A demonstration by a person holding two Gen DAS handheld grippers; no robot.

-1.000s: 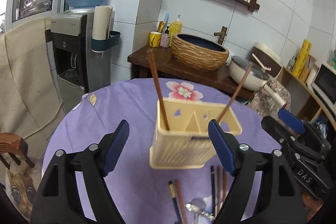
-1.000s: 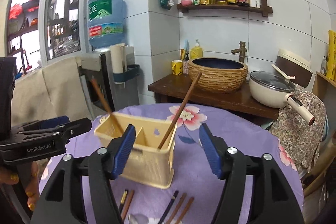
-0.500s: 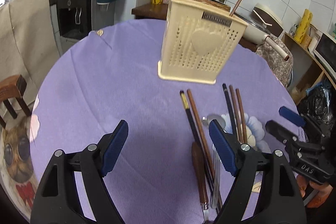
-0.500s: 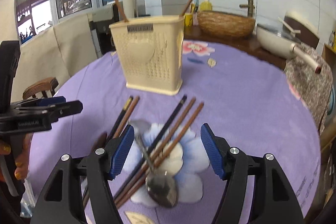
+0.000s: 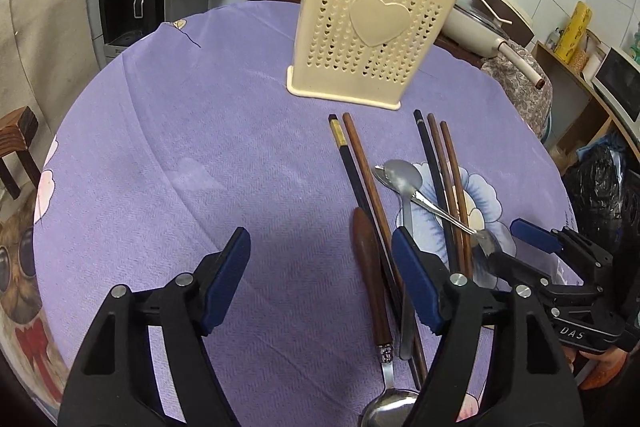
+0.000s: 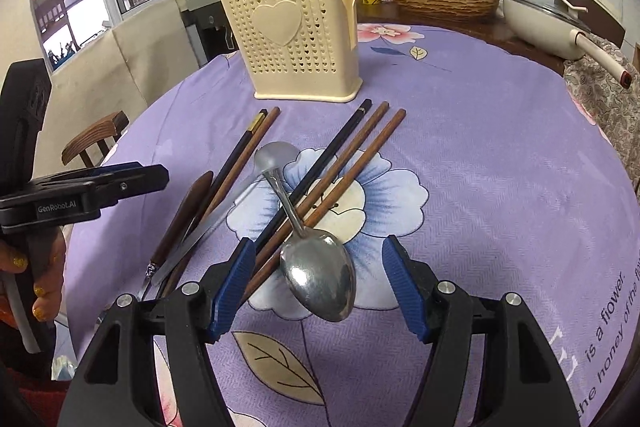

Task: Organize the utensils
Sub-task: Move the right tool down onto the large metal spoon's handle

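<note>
Chopsticks [image 6: 320,183] and spoons [image 6: 316,275] lie loose on my purple bench [image 5: 200,147], near the cream utensil holder [image 5: 368,35]. My left gripper [image 5: 320,287] has its jaws closing on nothing; my right gripper [image 6: 320,287] hovers, jaws wide, over a steel spoon.

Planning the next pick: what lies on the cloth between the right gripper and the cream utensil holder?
In the right wrist view, between the right gripper and the utensil holder: a steel spoon crossing loose chopsticks.
</note>
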